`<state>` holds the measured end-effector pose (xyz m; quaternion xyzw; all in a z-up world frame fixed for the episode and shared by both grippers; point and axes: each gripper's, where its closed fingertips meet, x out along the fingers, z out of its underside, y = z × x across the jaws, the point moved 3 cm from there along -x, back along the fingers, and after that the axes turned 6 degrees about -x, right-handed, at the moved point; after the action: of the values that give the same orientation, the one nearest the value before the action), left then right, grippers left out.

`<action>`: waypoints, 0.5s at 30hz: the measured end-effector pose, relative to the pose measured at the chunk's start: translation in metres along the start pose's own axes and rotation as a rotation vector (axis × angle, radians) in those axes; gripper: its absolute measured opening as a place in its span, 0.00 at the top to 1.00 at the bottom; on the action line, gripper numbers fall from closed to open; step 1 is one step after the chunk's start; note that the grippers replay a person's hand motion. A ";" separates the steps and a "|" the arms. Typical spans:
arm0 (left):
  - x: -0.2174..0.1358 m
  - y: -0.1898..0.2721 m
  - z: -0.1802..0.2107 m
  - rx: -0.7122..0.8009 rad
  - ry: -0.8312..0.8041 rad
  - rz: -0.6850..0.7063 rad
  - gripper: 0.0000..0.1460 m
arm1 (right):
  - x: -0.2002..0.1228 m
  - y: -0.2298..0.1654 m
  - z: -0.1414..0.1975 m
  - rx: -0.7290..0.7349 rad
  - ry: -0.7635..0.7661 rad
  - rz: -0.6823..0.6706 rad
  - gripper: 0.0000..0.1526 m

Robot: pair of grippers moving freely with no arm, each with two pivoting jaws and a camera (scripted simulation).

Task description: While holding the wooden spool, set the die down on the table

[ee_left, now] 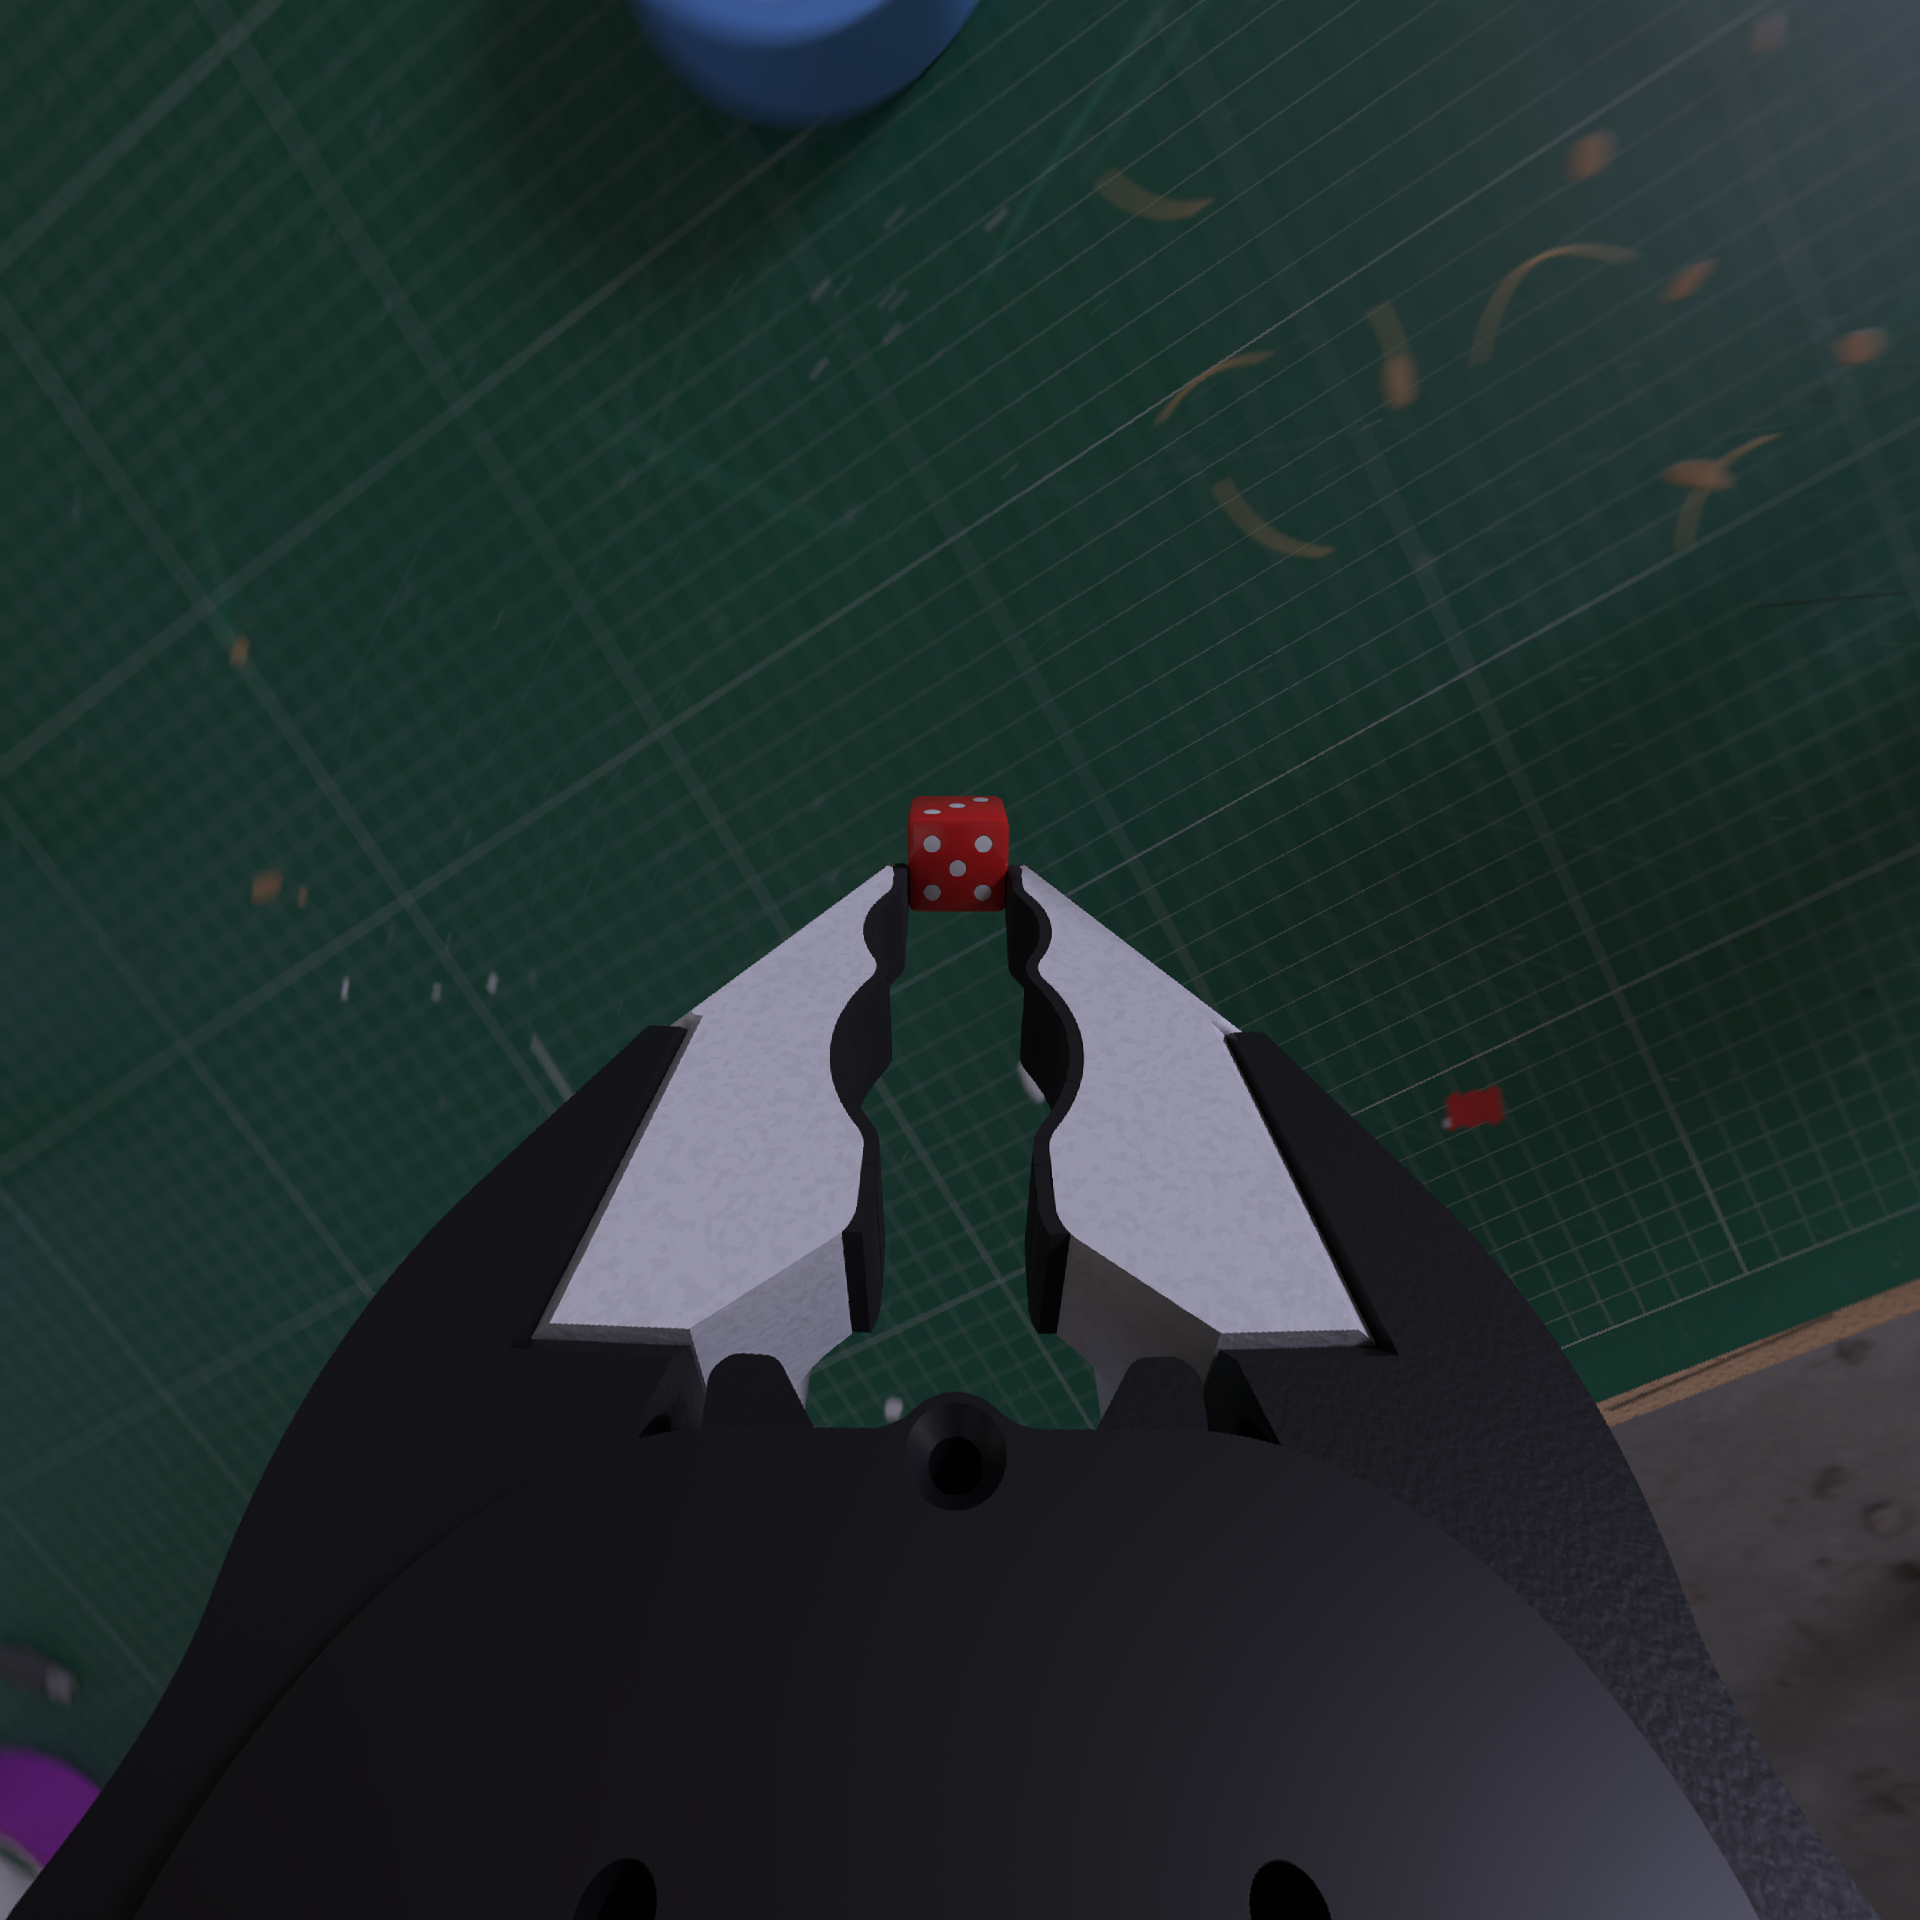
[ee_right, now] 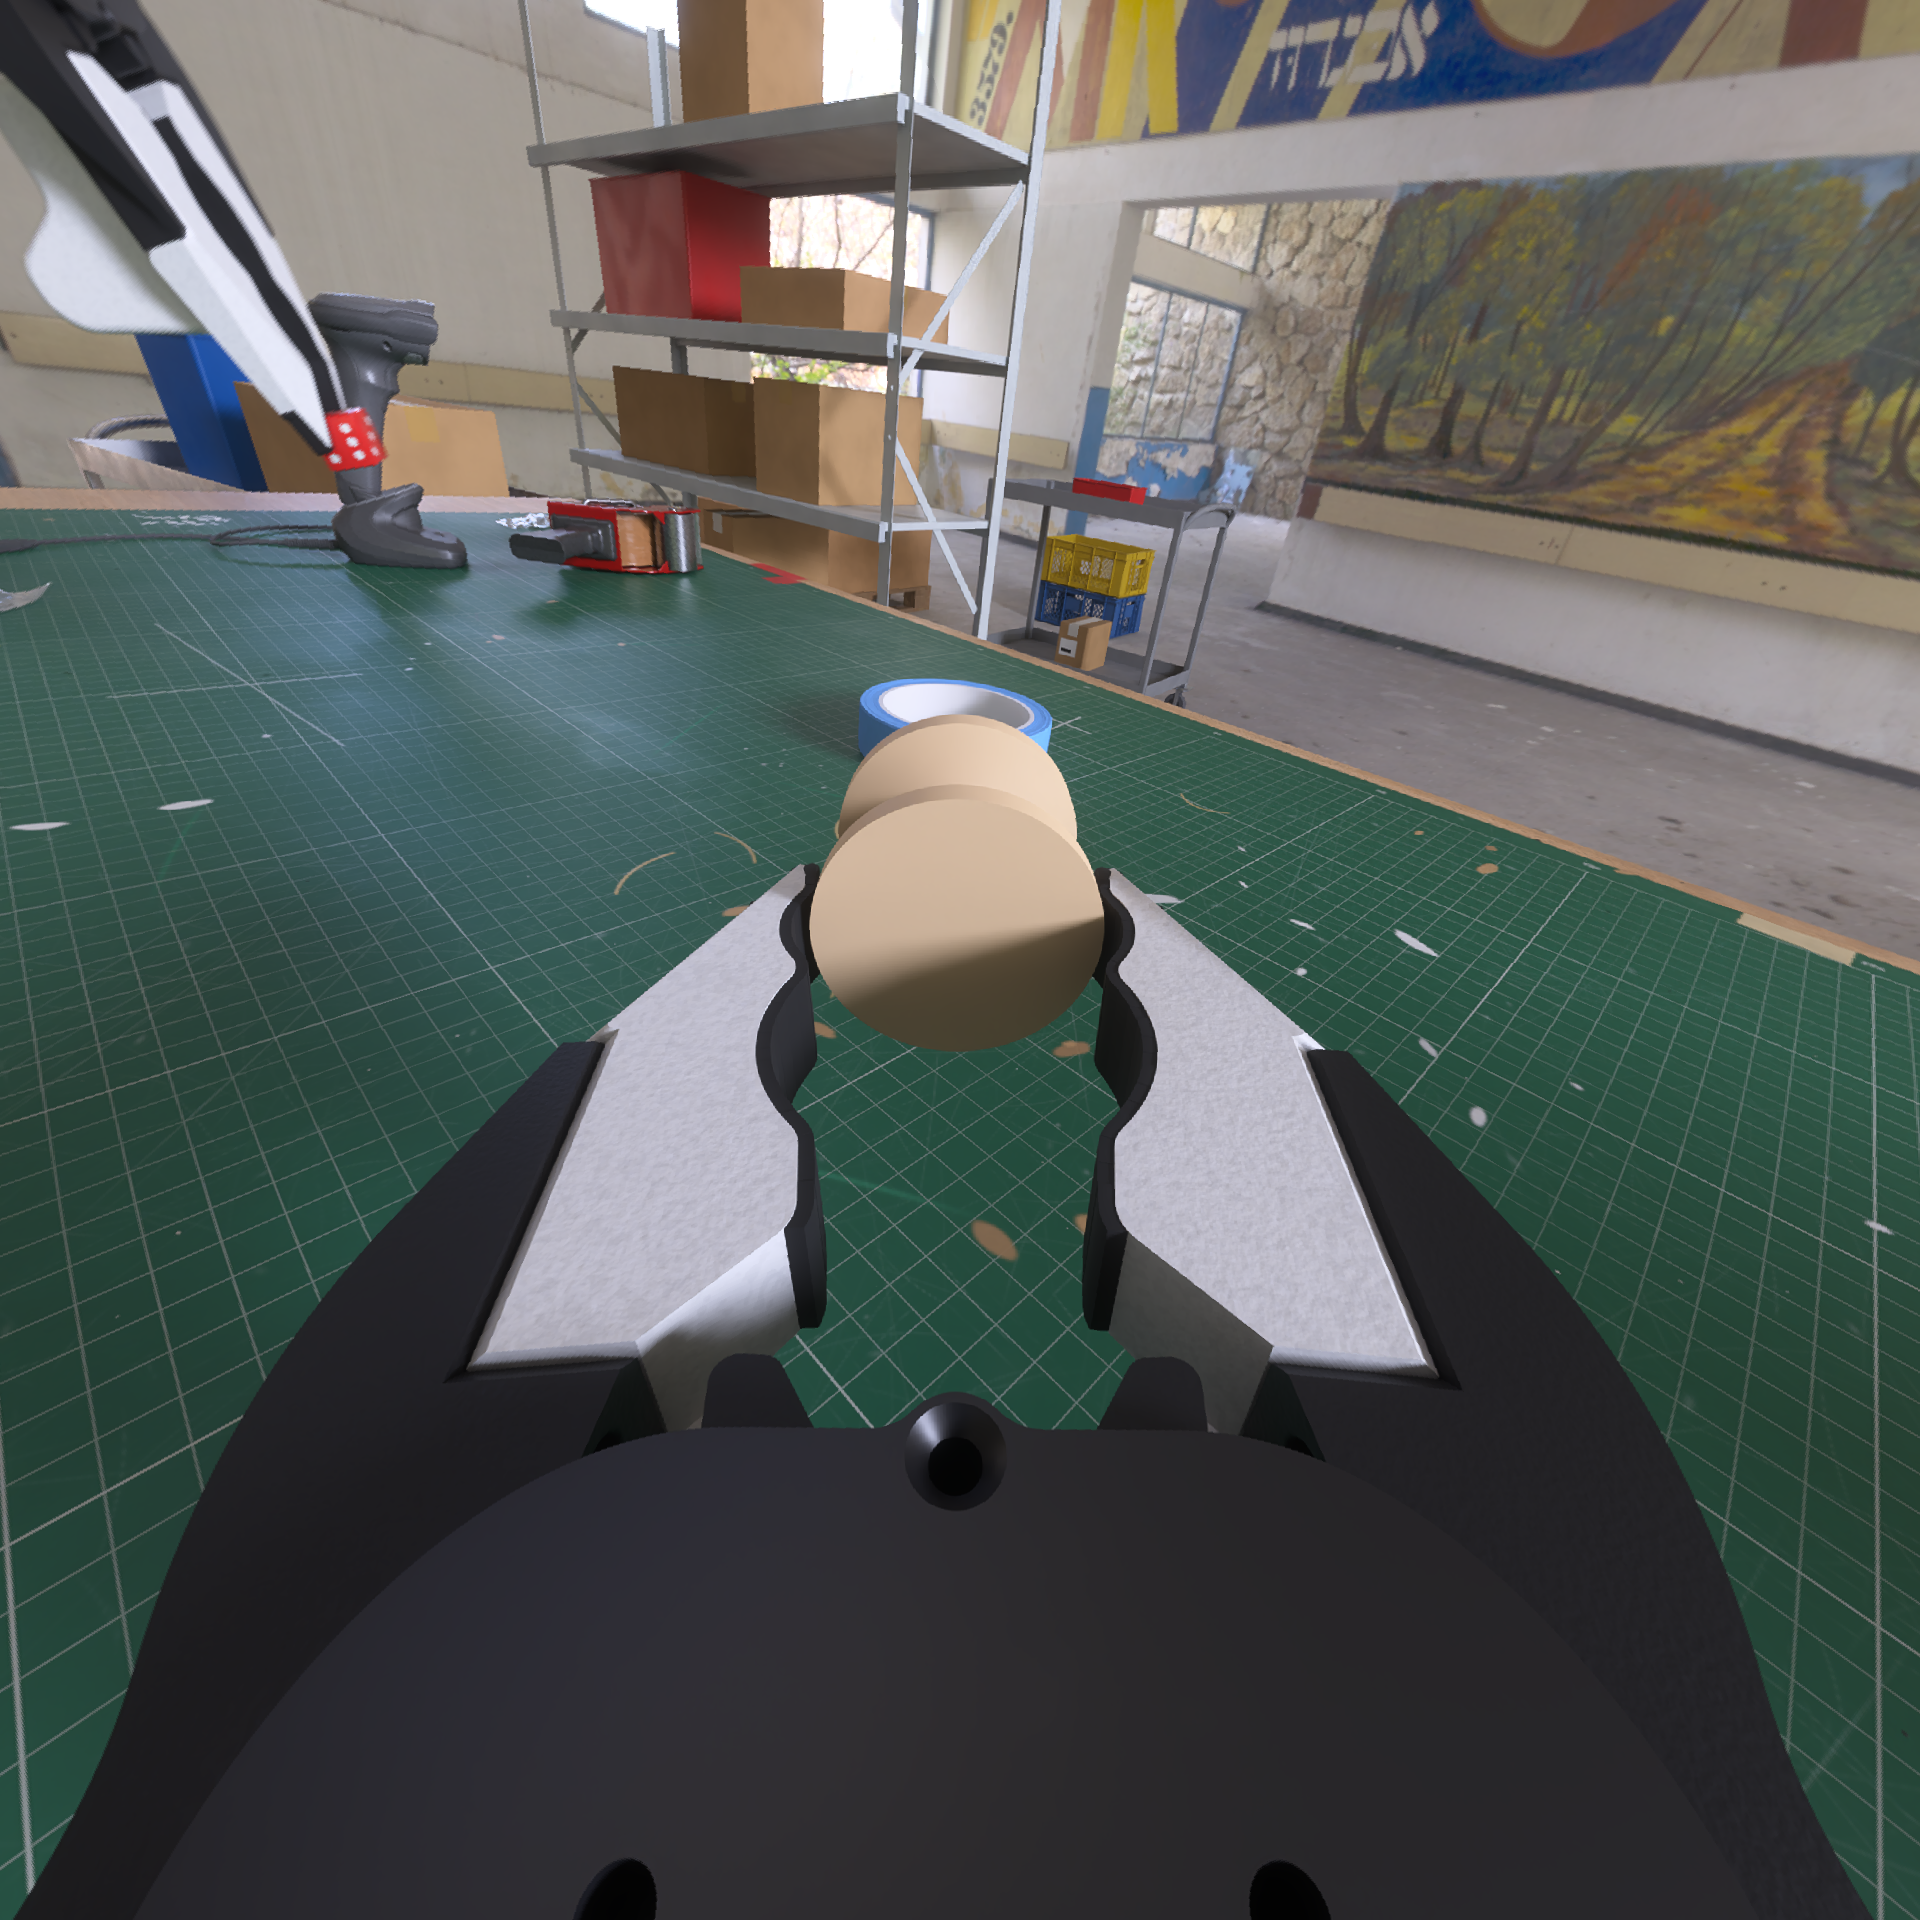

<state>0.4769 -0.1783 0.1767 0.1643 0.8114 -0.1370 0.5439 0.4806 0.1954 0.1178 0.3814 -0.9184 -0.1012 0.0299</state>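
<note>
My left gripper (ee_left: 957, 883) is shut on a small red die (ee_left: 957, 852) with white pips, pinched at the fingertips and held well above the green cutting mat (ee_left: 520, 623). The right wrist view shows the same gripper at the upper left, tilted down, with the die (ee_right: 354, 437) at its tip, high over the mat. My right gripper (ee_right: 956, 914) is shut on a pale wooden spool (ee_right: 956, 914), gripped by its near flange, lying horizontal and pointing away, a little above the mat (ee_right: 416, 935).
A blue tape roll (ee_right: 954, 715) lies just beyond the spool, and shows at the top of the left wrist view (ee_left: 800, 52). A grey barcode scanner (ee_right: 384, 457) and a red tape dispenser (ee_right: 613, 535) stand at the far end. The mat's edge (ee_right: 1558, 842) runs along the right.
</note>
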 end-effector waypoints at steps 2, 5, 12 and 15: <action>0.001 0.026 -0.019 0.085 0.033 0.047 0.88 | 0.000 0.000 0.000 -0.002 -0.002 -0.001 0.66; 0.007 0.067 -0.043 0.209 0.055 0.113 0.88 | 0.001 -0.001 0.001 -0.002 -0.009 -0.003 0.66; 0.047 0.157 -0.075 0.432 0.035 0.267 0.88 | 0.002 -0.001 0.003 -0.006 -0.020 -0.006 0.66; 0.072 0.180 -0.080 0.477 -0.010 0.300 0.88 | 0.002 -0.001 0.003 -0.004 -0.019 -0.006 0.66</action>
<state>0.4591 0.0258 0.1312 0.4052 0.7202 -0.2430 0.5080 0.4796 0.1936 0.1149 0.3832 -0.9172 -0.1067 0.0218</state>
